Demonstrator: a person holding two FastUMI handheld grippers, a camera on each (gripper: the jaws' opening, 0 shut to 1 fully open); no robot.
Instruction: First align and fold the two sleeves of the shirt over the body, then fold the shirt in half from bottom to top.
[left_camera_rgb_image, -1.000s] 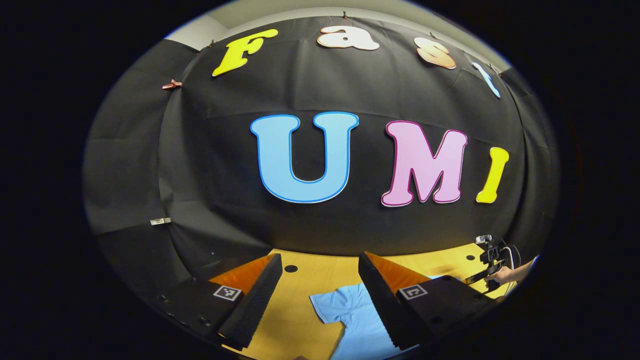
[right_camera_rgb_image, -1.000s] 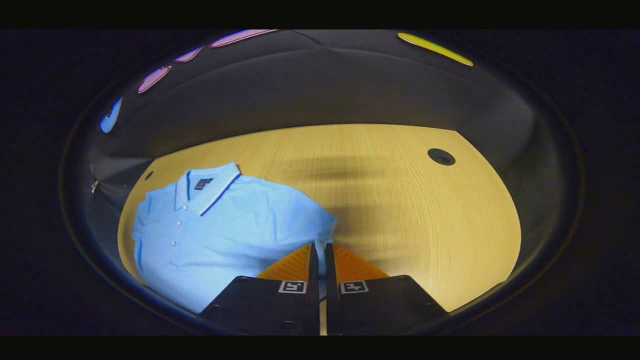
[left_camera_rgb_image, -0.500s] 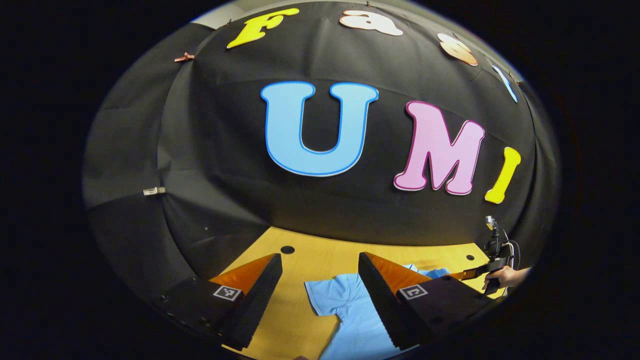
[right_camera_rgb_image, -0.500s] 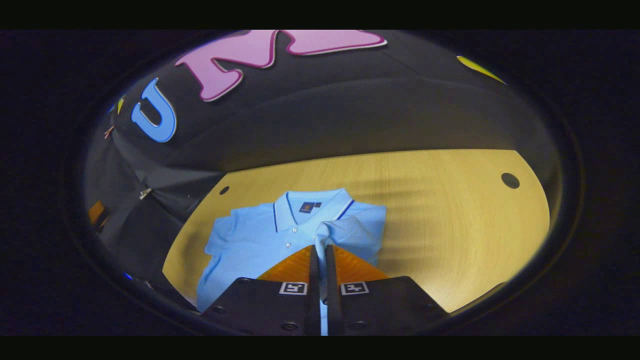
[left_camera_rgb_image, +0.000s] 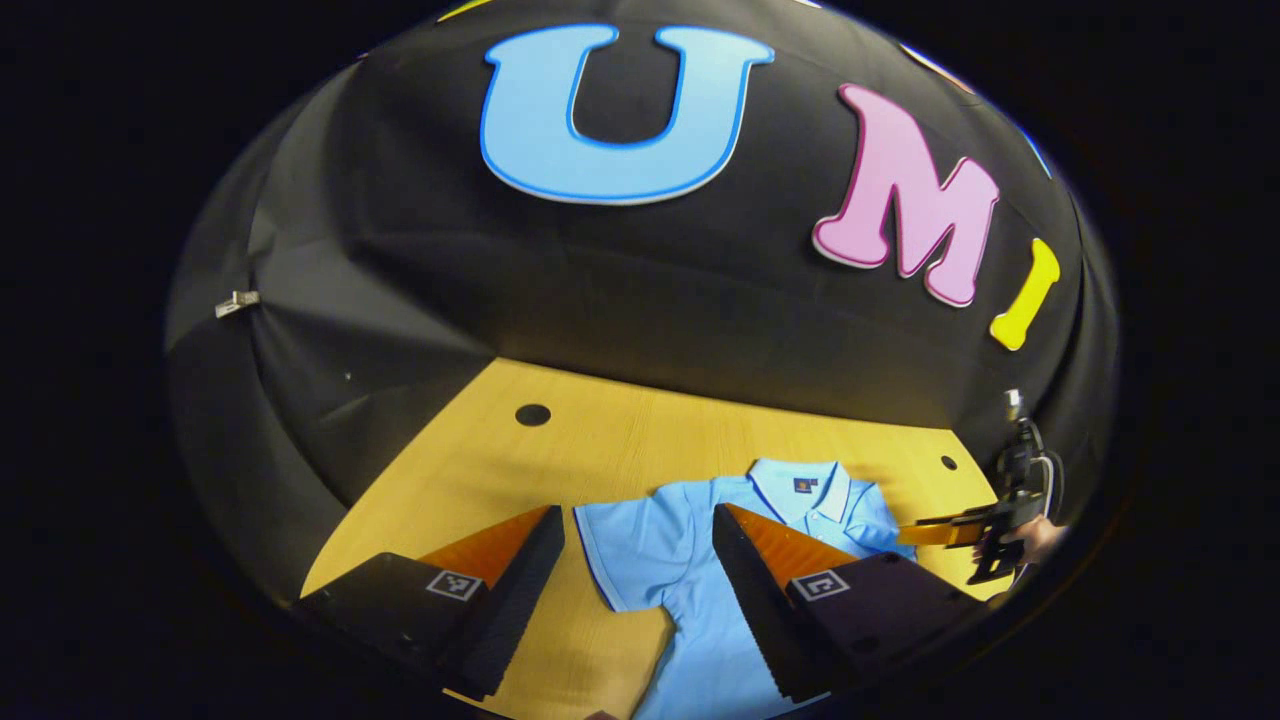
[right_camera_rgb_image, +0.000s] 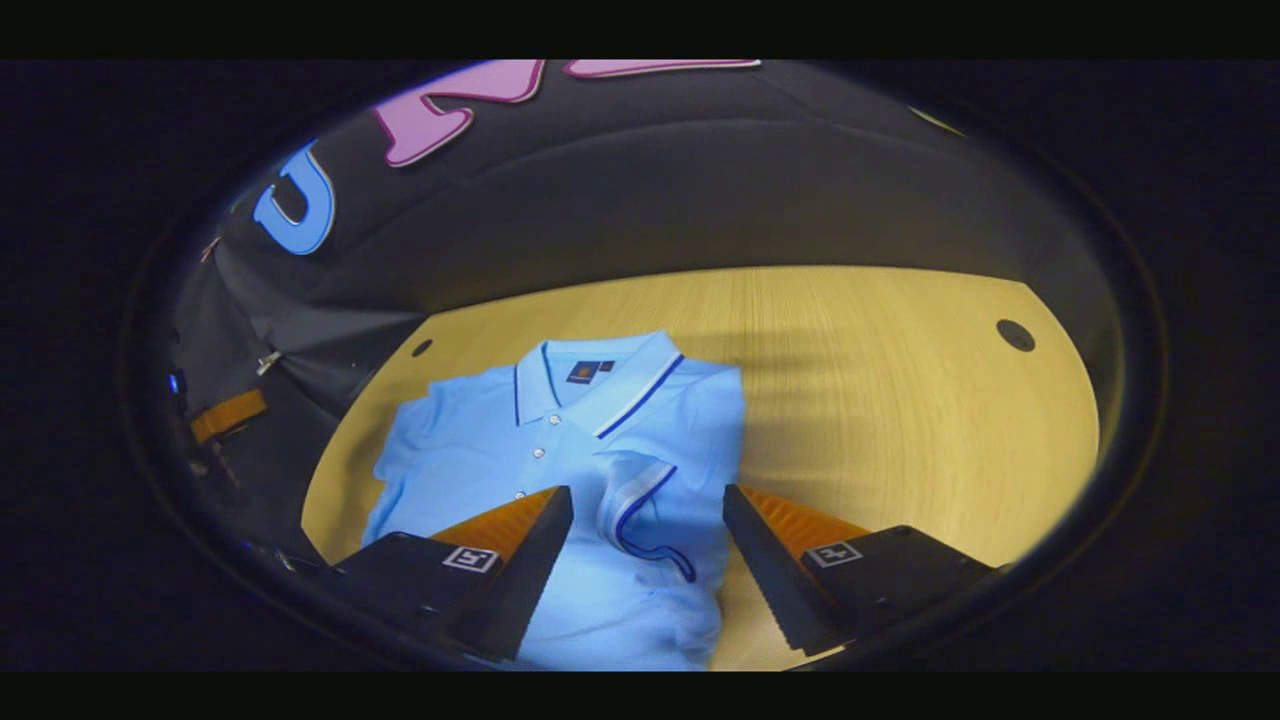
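Note:
A light blue polo shirt lies face up on the wooden table, collar toward the booth wall. One sleeve, trimmed in dark blue, lies folded over the body. My right gripper is open above that sleeve, with nothing held. In the left gripper view the shirt has its other sleeve spread flat on the table. My left gripper hangs open over that sleeve. The right gripper shows at the far right, held by a hand.
The yellow wooden table stretches wide to the right of the shirt. It has small round holes near the back. Black cloth walls close in behind and on both sides. The left gripper shows at the far left.
My right gripper opened and let go of the sleeve, which now lies on the shirt's body. My left gripper tilted down and moved closer to the other sleeve.

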